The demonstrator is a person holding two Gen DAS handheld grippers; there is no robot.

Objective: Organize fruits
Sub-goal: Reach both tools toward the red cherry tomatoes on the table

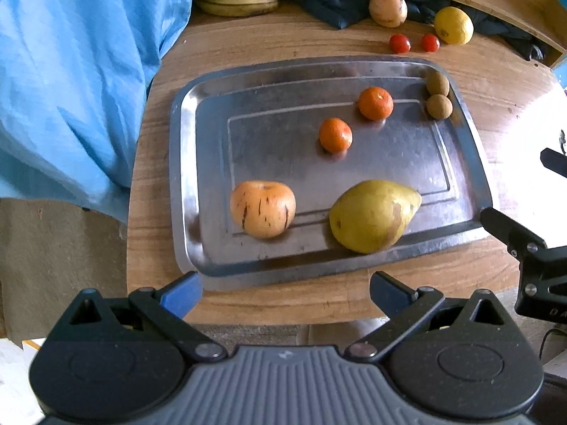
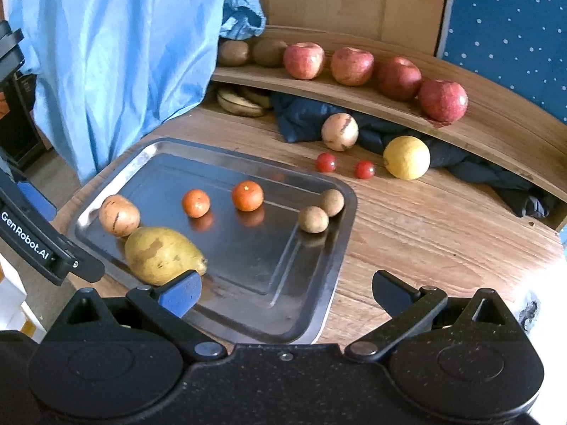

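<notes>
A steel tray (image 1: pixel 212 184) (image 2: pixel 312 304) lies on a round wooden table. On it rest a green-yellow pear (image 1: pixel 372 216) (image 2: pixel 161 255), a striped orange-tan fruit (image 1: pixel 262 209) (image 2: pixel 118 215), two small oranges (image 1: pixel 335 134) (image 1: pixel 375 103) (image 2: pixel 196 203) (image 2: pixel 247 195) and two brown round fruits (image 1: pixel 438 106) (image 2: pixel 313 219). My left gripper (image 1: pixel 285 292) hangs open at the tray's near edge, holding nothing. My right gripper (image 2: pixel 287 290) is open over the tray's near corner, its blue pad beside the pear. The right gripper's fingers (image 1: pixel 510 233) show at the tray's right corner.
Beyond the tray lie two cherry tomatoes (image 2: pixel 326 162) (image 2: pixel 365 169), a lemon (image 2: pixel 406 157), another striped fruit (image 2: pixel 339 131), a dark cloth (image 2: pixel 496 173) and bananas (image 2: pixel 241 103). A curved shelf (image 2: pixel 496 131) carries several apples and two kiwis. Blue fabric (image 2: pixel 117 53) hangs at left.
</notes>
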